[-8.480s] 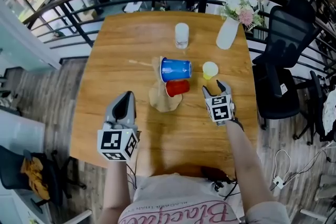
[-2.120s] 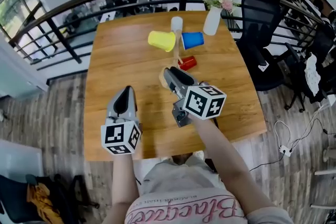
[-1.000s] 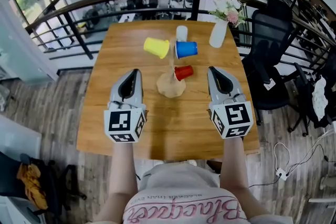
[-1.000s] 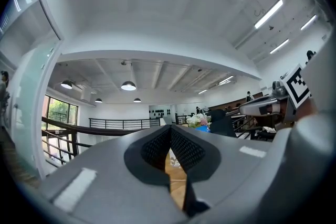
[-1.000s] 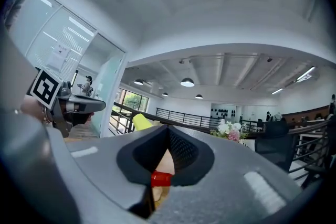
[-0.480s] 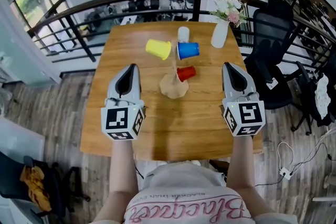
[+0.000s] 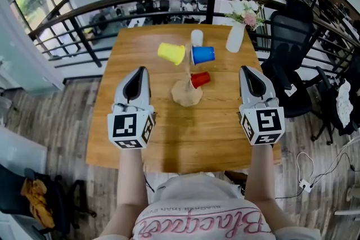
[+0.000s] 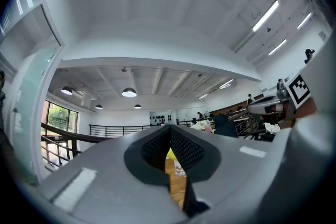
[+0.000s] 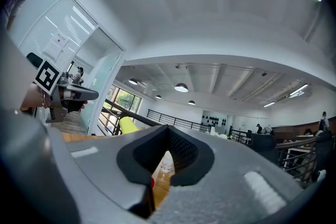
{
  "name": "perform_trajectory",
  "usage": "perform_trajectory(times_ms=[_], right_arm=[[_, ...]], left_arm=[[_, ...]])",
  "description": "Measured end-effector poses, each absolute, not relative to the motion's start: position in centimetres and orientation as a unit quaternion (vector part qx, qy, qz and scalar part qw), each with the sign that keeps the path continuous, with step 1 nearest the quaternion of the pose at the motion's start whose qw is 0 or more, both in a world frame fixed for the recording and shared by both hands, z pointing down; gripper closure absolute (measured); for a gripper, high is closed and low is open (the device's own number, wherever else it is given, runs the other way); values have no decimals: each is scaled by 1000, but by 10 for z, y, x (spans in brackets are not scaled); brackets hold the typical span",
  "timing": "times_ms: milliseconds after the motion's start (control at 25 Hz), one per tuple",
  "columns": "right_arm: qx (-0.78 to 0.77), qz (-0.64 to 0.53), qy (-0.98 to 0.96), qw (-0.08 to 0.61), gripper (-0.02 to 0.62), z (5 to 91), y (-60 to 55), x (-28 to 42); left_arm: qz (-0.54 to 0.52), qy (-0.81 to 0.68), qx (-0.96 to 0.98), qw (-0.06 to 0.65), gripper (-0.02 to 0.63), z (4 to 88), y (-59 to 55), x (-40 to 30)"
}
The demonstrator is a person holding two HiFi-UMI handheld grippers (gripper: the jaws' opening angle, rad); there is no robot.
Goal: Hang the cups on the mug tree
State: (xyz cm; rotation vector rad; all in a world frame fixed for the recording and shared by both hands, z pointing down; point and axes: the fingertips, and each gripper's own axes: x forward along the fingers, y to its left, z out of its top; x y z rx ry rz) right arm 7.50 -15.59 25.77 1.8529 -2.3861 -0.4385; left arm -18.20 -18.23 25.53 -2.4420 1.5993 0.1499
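Both grippers held out in front, jaws closed, empty.
Left gripper and right gripper point forward, roughly parallel, level with each other and well apart. The left forearm and right forearm extend straight behind them. In each gripper view the jaw tips meet with nothing between them.

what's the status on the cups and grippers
Both shut, empty: left gripper, right gripper. On the mug tree: yellow cup, blue cup, red cup. Behind it glass, vase; nothing blocking.
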Motion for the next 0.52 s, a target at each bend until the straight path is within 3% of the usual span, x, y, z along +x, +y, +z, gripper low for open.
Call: perform_trajectory(times_ms=[520], right_arm=[[601, -148, -784, 48, 594, 261, -156, 63]], left_arm=[[47, 546, -830, 108, 588, 261, -182, -185]])
